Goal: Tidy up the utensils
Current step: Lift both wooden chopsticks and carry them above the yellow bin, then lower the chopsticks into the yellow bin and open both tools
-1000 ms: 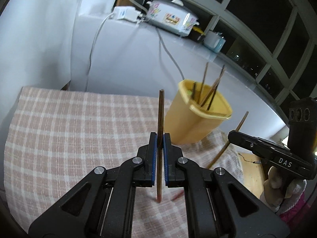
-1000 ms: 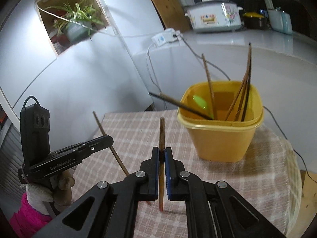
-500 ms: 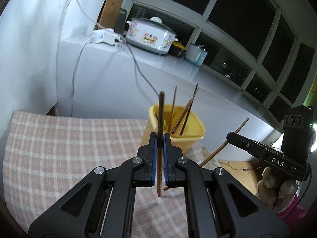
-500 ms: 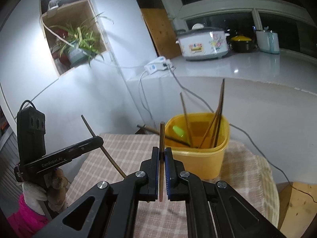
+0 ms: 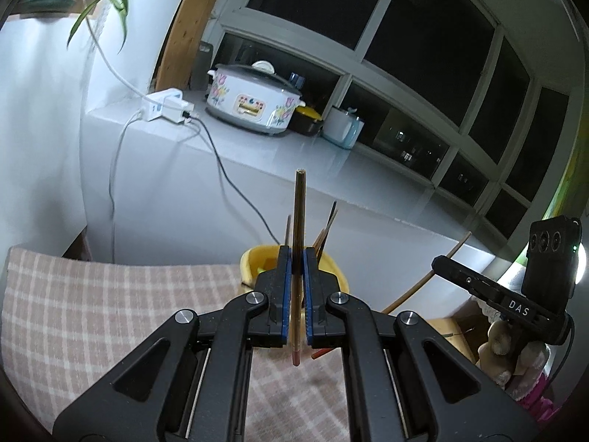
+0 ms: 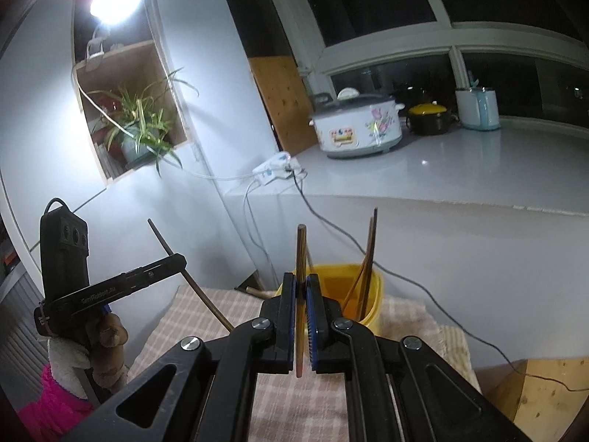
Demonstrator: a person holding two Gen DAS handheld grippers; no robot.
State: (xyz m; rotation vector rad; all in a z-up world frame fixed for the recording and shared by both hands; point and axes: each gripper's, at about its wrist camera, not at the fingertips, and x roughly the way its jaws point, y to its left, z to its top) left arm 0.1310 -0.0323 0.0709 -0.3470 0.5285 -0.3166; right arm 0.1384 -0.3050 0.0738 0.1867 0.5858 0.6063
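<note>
My left gripper (image 5: pixel 295 258) is shut on a brown chopstick (image 5: pixel 299 213) that stands upright between its blue pads. My right gripper (image 6: pixel 301 283) is likewise shut on a second upright chopstick (image 6: pixel 300 250). Both hover above the checked tablecloth (image 5: pixel 92 305), just short of a yellow tub (image 6: pixel 370 294) that holds several chopsticks. The tub (image 5: pixel 254 261) is partly hidden behind the left jaws. In the left wrist view the right gripper (image 5: pixel 438 260) appears at the right with its chopstick (image 5: pixel 423 283) slanting. In the right wrist view the left gripper (image 6: pixel 180 258) shows at the left, gripping its slanted stick (image 6: pixel 191 280).
Behind the table rises a white counter (image 6: pixel 460 173) with a flowered rice cooker (image 6: pixel 357 125), a yellow-lidded pot (image 6: pixel 429 118), a power strip (image 6: pixel 276 167) and trailing cables. A potted plant (image 6: pixel 140 129) sits in a wall niche. A wooden stool (image 6: pixel 545 394) stands at the right.
Both grippers have risen and tipped upward with their chopsticks still clamped. The yellow tub has dropped lower in both views and more of the counter and windows shows.
</note>
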